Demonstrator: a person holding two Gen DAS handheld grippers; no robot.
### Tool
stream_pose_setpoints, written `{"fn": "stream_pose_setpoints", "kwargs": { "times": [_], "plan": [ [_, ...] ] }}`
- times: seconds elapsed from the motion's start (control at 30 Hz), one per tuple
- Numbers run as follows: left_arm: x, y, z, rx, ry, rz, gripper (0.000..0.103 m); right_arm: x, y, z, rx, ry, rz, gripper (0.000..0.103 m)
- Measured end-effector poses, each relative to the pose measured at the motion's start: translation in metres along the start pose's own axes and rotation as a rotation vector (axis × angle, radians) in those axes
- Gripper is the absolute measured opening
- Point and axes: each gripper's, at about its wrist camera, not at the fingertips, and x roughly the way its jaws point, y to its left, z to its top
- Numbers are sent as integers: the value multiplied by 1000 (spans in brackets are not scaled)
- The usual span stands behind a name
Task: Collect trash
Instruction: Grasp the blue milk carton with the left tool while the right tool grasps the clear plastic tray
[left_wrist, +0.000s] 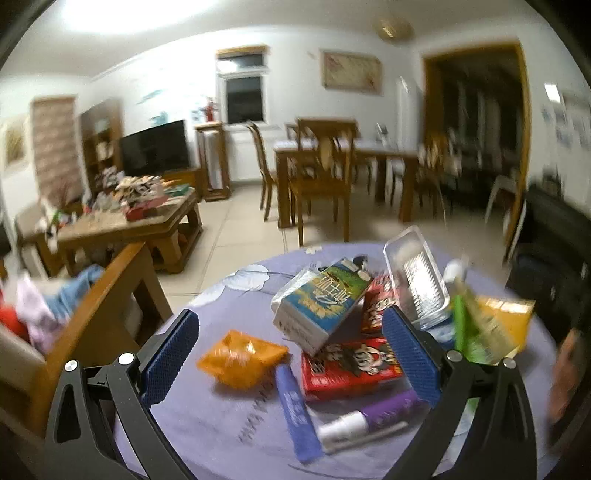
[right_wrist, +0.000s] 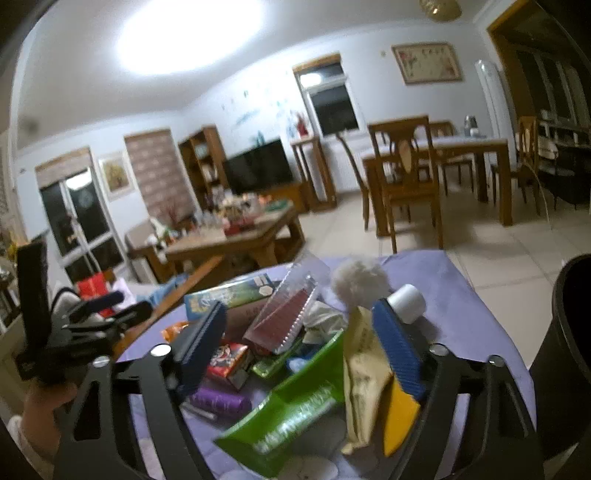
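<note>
Trash lies piled on a round table with a purple cloth (left_wrist: 221, 424). In the left wrist view my left gripper (left_wrist: 291, 354) is open above an orange wrapper (left_wrist: 240, 358), a red snack box (left_wrist: 351, 365), a blue-white carton (left_wrist: 321, 302), a blue packet (left_wrist: 295, 406) and a purple tube (left_wrist: 369, 417). A clear plastic tray (left_wrist: 417, 277) leans behind. In the right wrist view my right gripper (right_wrist: 303, 343) is open over a green package (right_wrist: 291, 406), a beige bag (right_wrist: 362, 369), a yellow packet (right_wrist: 399, 421), a clear tray (right_wrist: 288, 314) and a white ball (right_wrist: 358, 280).
A black bin (right_wrist: 565, 354) stands at the table's right. A wooden armchair with clothes (left_wrist: 92, 295) is at the left. Beyond are a cluttered coffee table (left_wrist: 129, 221), a TV (left_wrist: 155, 147) and a dining table with chairs (left_wrist: 332, 166). The left gripper shows at the right view's left (right_wrist: 55, 332).
</note>
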Motion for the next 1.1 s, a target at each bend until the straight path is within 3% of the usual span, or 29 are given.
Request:
{"fn": "stream_pose_setpoints", "kwargs": {
  "times": [0.17, 0.27, 0.43, 0.53, 0.6, 0.67, 0.77, 0.9, 1.1],
  "plan": [
    [46, -25, 5, 259, 81, 62, 98, 49, 17, 26, 21, 165, 33, 77],
    [58, -23, 3, 277, 92, 42, 98, 82, 16, 31, 14, 269, -19, 77],
    [82, -7, 2, 207, 166, -45, 98, 122, 8, 24, 65, 377, -48, 77],
    [87, -9, -4, 213, 191, -86, 98, 134, 5, 15, 85, 407, -18, 58],
    [89, -10, -10, 213, 194, -105, 89, 135, 2, 12, 95, 403, -17, 42],
    [98, -5, -7, 174, 212, -130, 67, 132, -2, 9, 116, 389, -10, 30],
    [100, 4, -8, 93, 216, -167, 50, 128, -6, 8, 148, 372, 7, 8],
    [89, 18, -6, 25, 181, -174, 49, 124, -9, 4, 162, 368, 37, 7],
    [60, 10, 1, 19, 112, -177, 49, 126, 0, -5, 110, 378, 24, 4]
  ]
}}
